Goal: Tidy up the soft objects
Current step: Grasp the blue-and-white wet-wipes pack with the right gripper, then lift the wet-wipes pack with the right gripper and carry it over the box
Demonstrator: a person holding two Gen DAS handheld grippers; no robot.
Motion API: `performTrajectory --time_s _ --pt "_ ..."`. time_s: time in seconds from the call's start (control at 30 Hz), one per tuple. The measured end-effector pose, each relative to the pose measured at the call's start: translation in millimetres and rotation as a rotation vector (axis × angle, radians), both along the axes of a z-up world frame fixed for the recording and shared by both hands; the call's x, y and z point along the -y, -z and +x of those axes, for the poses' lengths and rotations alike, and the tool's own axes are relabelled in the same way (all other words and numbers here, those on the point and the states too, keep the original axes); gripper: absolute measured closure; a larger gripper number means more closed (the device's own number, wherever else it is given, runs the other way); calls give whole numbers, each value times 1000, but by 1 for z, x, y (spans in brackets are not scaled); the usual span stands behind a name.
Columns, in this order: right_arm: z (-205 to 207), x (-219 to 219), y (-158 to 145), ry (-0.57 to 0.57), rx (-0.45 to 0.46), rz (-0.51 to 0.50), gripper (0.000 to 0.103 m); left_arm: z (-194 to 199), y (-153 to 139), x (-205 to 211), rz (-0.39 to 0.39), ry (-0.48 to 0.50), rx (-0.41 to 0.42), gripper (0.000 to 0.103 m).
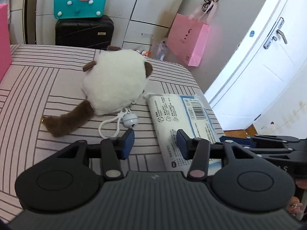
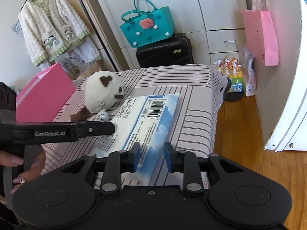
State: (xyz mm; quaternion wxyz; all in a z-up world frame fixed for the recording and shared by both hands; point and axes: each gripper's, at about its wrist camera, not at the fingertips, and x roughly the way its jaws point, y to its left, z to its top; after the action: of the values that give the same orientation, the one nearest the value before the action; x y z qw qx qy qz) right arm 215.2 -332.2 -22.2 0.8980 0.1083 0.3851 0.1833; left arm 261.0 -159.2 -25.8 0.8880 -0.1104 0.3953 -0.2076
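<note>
A: How do your claws stand?

B: Your left claw (image 1: 155,142) is spread wide, holding nothing, its right finger over the tissue pack (image 1: 180,118). Your right claw (image 2: 151,156) straddles the tissue pack's near right edge, fingers spread, not pinching.

A: And the soft things?

B: The plush cat (image 1: 115,84) lies on the striped bed (image 1: 48,80), ahead of your left claw, just beside the tissue pack.

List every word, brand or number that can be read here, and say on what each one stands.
"GenRobot.AI": on the left gripper, seen from the right wrist.
"A S": letters on the right gripper's body; the rest is hidden.
Tissue pack: barcode and fine print, too small to read.
Pink paper bag: faint logo, unreadable.
</note>
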Motion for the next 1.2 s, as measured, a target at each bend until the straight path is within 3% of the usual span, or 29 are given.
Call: performTrajectory --time_s 0.2,0.33,0.5,1.2 --pt "3 -1 5 21 -3 15 62 -7 3 8 -26 77 -12 72" --pt "2 -8 8 -12 0 39 57 -5 5 15 -10 76 9 72" --pt "-3 -12 13 15 37 42 62 -5 0 19 -1 43 -27 72" --pt "-52 -58 -21 -13 33 -120 60 -66 -24 -25 -75 134 -28 78"
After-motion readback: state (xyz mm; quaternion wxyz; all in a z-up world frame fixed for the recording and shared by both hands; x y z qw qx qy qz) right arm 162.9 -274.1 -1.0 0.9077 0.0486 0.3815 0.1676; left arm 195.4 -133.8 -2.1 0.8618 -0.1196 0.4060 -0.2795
